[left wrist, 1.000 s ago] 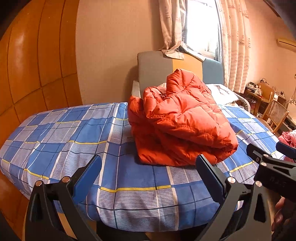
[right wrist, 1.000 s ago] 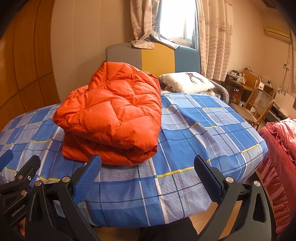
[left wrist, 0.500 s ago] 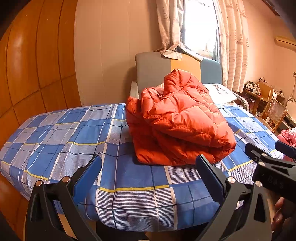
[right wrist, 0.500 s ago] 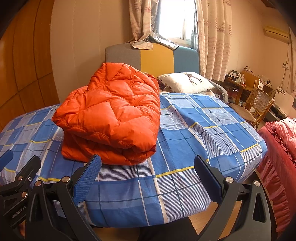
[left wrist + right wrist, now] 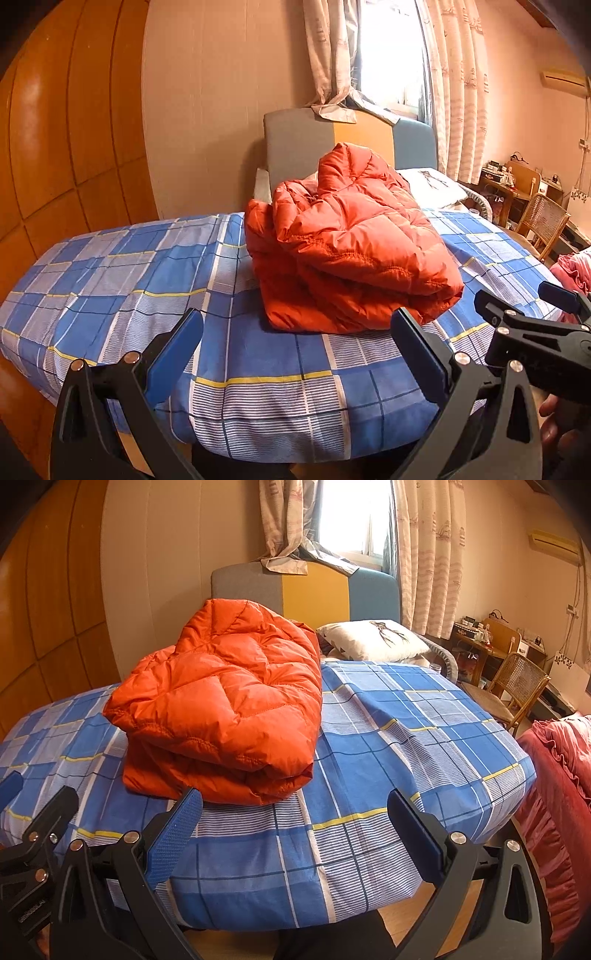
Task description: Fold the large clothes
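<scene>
Both grippers are held back from the foot of the bed, and we grip nothing: the left gripper (image 5: 295, 354) has its jaws spread wide with only the checked bedsheet (image 5: 110, 273) visible between them, and the right gripper (image 5: 293, 830) stands equally wide and equally empty. We locate the orange down jacket (image 5: 221, 709) on the sheet, toward the head of the bed and left of centre in the right wrist view, well apart from both sets of blue pads (image 5: 173, 838). It lies as a thick bundle with several layers stacked at its near edge, so we judge the main folds to be complete. What remains, as far as these views show, is minor: the upper portion of the jacket (image 5: 354, 236) rises in a loose hump toward the headboard (image 5: 306, 594) and the stacked edges are not flush, so a final press or squaring of the bundle may be required. A white pillow (image 5: 373, 642) lies just beyond the jacket and a wicker chair (image 5: 517, 683) stands off the right side of the bed; neither obstructs access to the garment
</scene>
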`<action>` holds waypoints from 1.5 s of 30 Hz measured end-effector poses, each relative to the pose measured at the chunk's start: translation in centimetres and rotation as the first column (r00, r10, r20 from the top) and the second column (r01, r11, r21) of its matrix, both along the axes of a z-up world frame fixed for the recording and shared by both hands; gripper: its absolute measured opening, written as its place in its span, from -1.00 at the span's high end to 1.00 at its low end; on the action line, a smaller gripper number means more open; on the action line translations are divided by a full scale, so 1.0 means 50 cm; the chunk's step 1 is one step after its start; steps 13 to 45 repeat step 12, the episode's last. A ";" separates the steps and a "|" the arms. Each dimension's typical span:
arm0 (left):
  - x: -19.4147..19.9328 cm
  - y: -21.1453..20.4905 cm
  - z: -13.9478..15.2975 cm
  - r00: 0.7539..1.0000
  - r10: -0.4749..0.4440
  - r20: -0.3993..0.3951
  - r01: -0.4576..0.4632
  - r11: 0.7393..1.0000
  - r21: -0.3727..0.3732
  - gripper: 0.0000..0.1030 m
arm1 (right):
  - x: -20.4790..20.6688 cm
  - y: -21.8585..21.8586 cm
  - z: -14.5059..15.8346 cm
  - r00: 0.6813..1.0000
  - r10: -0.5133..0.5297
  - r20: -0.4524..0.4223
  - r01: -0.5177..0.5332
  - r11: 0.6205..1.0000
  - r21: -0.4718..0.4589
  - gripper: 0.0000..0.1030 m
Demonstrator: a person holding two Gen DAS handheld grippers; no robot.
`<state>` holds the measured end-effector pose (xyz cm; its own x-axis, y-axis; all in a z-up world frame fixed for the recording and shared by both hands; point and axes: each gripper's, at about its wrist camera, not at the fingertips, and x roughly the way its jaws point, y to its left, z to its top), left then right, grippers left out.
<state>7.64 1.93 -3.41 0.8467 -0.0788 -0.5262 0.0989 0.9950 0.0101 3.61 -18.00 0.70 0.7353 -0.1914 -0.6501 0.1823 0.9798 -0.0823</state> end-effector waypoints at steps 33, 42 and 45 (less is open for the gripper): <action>0.019 0.021 -0.016 0.997 0.030 -0.069 -0.034 0.998 -0.059 -0.96 | 0.001 -0.003 -0.002 1.000 0.001 0.006 -0.001 1.000 0.013 -0.93; 0.019 0.021 -0.016 0.997 0.030 -0.069 -0.034 0.998 -0.059 -0.96 | 0.001 -0.003 -0.002 1.000 0.001 0.006 -0.001 1.000 0.013 -0.93; 0.019 0.021 -0.016 0.997 0.030 -0.069 -0.034 0.998 -0.059 -0.96 | 0.001 -0.003 -0.002 1.000 0.001 0.006 -0.001 1.000 0.013 -0.93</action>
